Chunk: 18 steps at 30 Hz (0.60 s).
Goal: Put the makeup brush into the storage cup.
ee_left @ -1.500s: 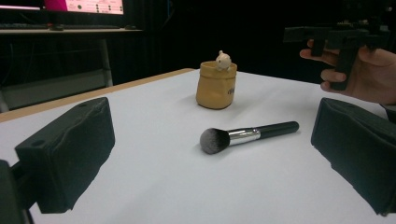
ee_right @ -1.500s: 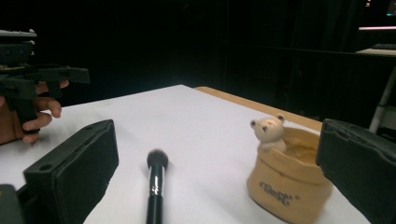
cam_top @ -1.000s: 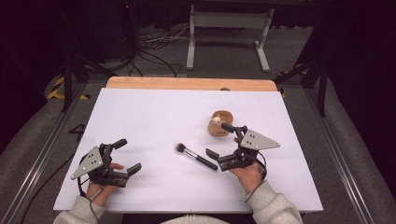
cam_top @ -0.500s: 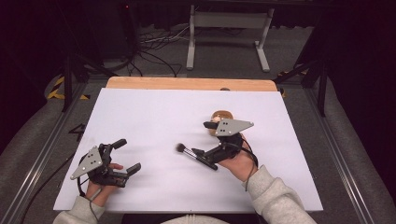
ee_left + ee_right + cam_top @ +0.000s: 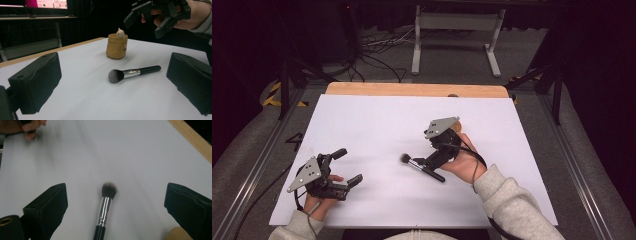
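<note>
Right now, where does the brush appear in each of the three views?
High view: the brush lies just below centre on the white sheet, under the right gripper.
Left gripper view: the brush lies right of centre, bristles to the left.
Right gripper view: the brush is at bottom centre between the open jaws, bristles up.
Shared landmark: the tan pot, at the bottom right corner in the right gripper view.

Your brush [image 5: 133,73]: soft dark bristles, shiny metal ferrule, glossy black handle. Pot [image 5: 116,46] looks like matt tan ceramic, slightly rough. Table [image 5: 377,125] has a smooth matt white top with a bare wood edge at the far side. Your gripper pads [image 5: 37,82] are matt black, foam-like; top plate [image 5: 441,126] dull grey.
</note>
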### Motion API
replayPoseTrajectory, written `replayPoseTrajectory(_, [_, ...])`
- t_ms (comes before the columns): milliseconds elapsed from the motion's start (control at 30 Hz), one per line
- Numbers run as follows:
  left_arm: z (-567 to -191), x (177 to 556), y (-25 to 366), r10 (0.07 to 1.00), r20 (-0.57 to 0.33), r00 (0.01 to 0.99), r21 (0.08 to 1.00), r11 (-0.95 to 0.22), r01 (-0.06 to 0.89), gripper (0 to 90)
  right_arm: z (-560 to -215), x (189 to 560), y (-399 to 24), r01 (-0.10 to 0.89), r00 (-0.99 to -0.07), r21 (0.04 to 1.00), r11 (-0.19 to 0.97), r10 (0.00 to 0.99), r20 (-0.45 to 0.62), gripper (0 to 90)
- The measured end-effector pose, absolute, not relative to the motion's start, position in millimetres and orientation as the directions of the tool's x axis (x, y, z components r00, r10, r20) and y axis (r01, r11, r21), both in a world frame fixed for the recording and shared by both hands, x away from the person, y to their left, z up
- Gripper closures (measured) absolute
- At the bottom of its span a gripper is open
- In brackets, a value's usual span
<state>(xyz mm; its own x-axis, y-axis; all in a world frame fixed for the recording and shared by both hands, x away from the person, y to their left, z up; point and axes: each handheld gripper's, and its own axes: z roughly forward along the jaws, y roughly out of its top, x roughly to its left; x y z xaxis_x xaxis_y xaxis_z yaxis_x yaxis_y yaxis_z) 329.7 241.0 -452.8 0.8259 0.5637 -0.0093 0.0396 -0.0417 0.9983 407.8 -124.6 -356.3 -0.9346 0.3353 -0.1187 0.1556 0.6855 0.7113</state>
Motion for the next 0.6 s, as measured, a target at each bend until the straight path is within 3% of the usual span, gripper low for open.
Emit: replayPoseTrajectory(600, [-453.5,330.4,241.5,0.571,-0.016,0.821,0.998,-0.044,0.05,0.2,-352.3,429.5,-106.7,0.213,-0.951,0.492,0.844,0.294,-0.092,6.3])
